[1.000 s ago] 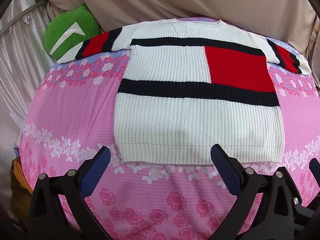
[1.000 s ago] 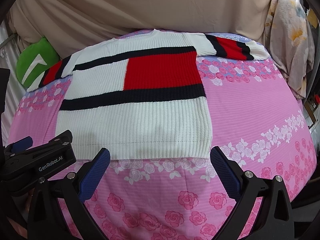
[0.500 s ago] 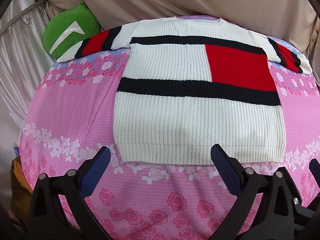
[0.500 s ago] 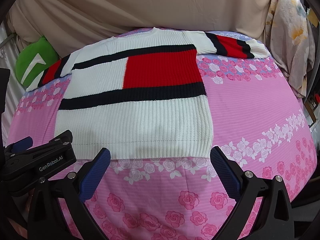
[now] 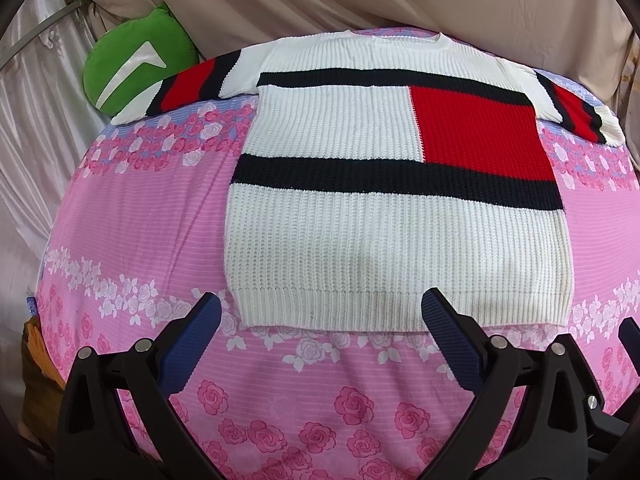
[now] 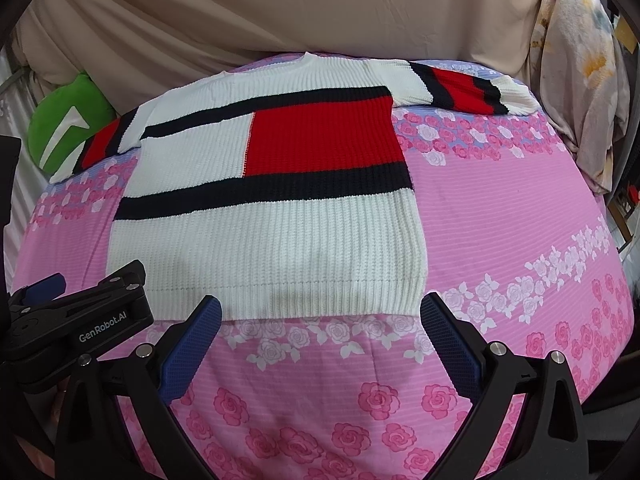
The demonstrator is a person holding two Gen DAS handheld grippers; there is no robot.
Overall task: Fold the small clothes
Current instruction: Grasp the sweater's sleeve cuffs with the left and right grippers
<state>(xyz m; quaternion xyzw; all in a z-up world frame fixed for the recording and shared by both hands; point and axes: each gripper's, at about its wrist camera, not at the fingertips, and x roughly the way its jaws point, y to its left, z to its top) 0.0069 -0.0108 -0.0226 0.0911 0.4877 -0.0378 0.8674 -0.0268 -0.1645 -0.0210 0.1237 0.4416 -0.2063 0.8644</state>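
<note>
A bedroom at home; a bed fills both views, covered by a pink rose-print sheet (image 5: pixel 140 220); a green cushion (image 5: pixel 136 64) sits at its far left corner; beige cloth (image 6: pixel 320 12) drapes the wall behind; a floral fabric (image 6: pixel 580 60) hangs at the right; a sweater (image 5: pixel 380 240) lies flat on the sheet.

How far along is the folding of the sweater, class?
Done: the sweater lies flat on the pink floral sheet, sleeves spread. In hand: nothing; the left gripper and right gripper hover open near the hem. Left: every fold; none is started.
</note>
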